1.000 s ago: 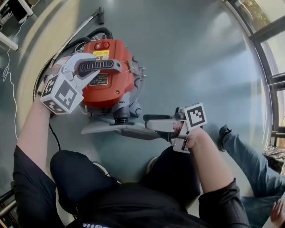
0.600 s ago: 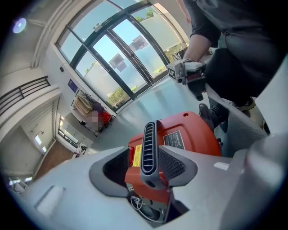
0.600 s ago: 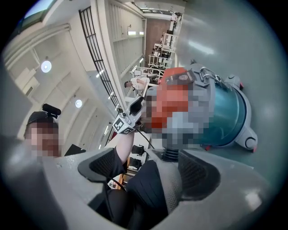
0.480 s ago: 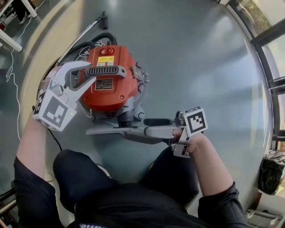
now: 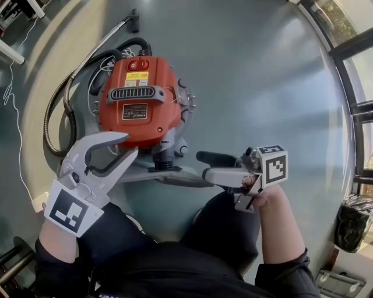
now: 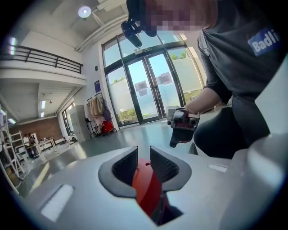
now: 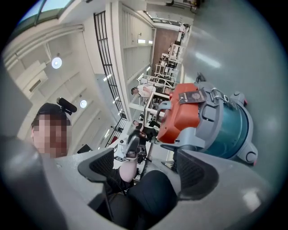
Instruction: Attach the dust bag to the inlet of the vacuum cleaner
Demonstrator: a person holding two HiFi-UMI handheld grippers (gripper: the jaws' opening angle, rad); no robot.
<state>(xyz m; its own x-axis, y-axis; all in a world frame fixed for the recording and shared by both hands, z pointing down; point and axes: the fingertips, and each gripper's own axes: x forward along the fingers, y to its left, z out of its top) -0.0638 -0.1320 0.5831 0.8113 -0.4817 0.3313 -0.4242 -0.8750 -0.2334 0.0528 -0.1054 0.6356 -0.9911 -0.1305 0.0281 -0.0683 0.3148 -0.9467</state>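
- I read the left gripper (image 5: 129, 144) as empty — jaws just closing to a narrow gap.
- Right gripper (image 5: 204, 165) released, empty.
- Vacuum cleaner (image 5: 137, 102) on the floor between them — flat grey dust bag (image 5: 169, 176) at its front.

A glossy grey-green floor (image 5: 262, 70) spreads under daylight from tall glass doors (image 6: 146, 92), with a railed balcony (image 6: 45, 56) and round ceiling lamp (image 6: 84, 11) above.

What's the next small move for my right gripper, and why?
Probably ease the right gripper onto the flat grey sheet below the vacuum cleaner's inlet and close on its edge: its jaws stand wide apart with nothing between them, just beside that sheet.
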